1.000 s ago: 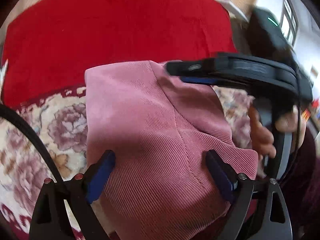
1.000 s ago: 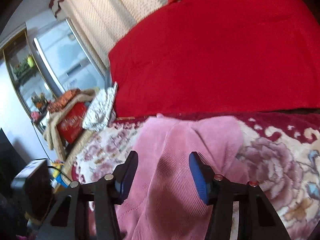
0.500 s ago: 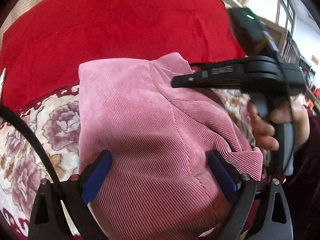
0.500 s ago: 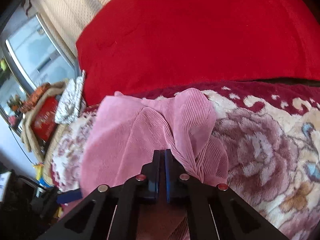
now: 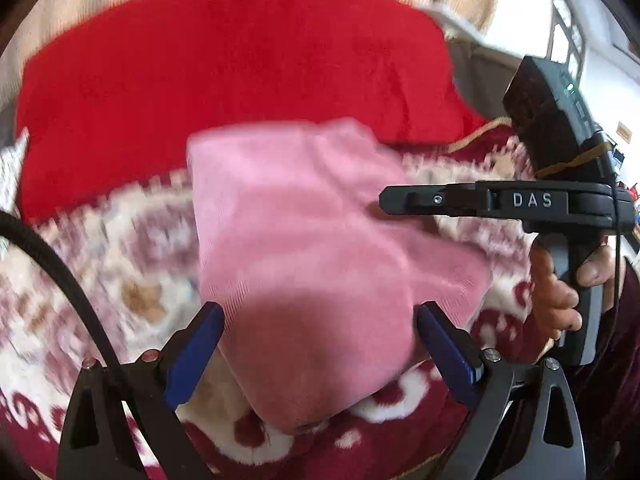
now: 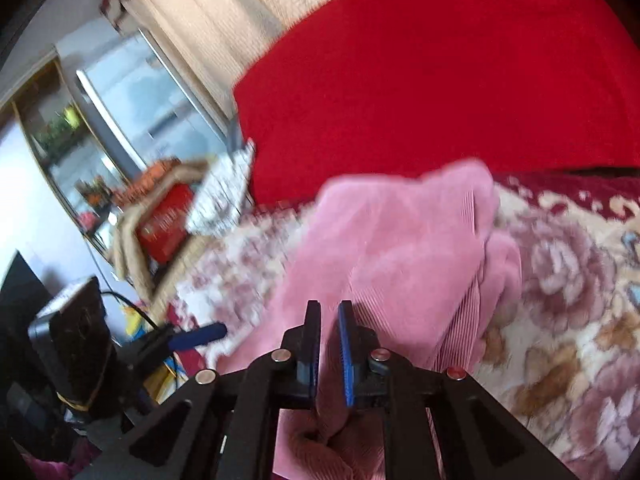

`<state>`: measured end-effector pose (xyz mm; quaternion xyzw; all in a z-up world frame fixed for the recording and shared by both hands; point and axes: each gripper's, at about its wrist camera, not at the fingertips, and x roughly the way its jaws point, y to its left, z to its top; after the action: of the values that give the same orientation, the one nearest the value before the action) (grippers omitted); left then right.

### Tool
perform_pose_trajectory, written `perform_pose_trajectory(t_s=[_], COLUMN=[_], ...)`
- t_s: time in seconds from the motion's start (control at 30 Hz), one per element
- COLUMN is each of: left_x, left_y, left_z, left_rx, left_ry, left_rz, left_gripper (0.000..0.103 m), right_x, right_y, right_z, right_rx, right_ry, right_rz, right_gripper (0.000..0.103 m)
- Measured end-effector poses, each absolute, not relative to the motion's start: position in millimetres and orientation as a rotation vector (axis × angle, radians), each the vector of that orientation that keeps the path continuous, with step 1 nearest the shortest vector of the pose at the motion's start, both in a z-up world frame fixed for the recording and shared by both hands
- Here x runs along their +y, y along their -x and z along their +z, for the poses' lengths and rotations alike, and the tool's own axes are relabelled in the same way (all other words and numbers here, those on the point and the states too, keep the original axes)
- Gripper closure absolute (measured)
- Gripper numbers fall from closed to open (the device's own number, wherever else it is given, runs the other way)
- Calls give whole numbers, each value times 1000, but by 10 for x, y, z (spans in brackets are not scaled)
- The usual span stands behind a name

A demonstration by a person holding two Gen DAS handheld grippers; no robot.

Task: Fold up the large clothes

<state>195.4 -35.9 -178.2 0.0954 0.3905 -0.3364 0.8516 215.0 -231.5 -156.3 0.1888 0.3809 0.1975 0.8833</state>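
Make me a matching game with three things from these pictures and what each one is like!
Things:
1. left gripper
2. right gripper
3. big cushion

What it is like:
A. plain red, behind the pink garment
B. jaws wide and opening, garment between them
C. shut on a pinch of the garment

Pairs: 1-B, 2-C, 3-A
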Motion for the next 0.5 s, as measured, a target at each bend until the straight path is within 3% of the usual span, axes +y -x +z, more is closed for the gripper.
perform_pose_trajectory(t_s=[0.1, 0.2, 0.47, 0.5], left_x=[-442, -373, -128, -69], left_y=[-2120, -2184, -1924, -1834], left_z=[-2087, -2093, -1845, -1774], left_rx=[925, 954, 870, 839], left_ry=[-223, -146, -29, -13], left_rz=[-657, -677, -628, -604], left_gripper=[0, 0, 0, 0], right_x=[-2268, -2307, -2600, -2633], right_y=[-2245, -2225, -1705, -1635], right_z=[-1874, -1881, -1564, -1507], right_rx=[909, 904, 730, 702], right_ry=[-347, -375, -522, -527], right_rz=[336, 318, 287, 282], right_gripper=[93, 93, 90, 80])
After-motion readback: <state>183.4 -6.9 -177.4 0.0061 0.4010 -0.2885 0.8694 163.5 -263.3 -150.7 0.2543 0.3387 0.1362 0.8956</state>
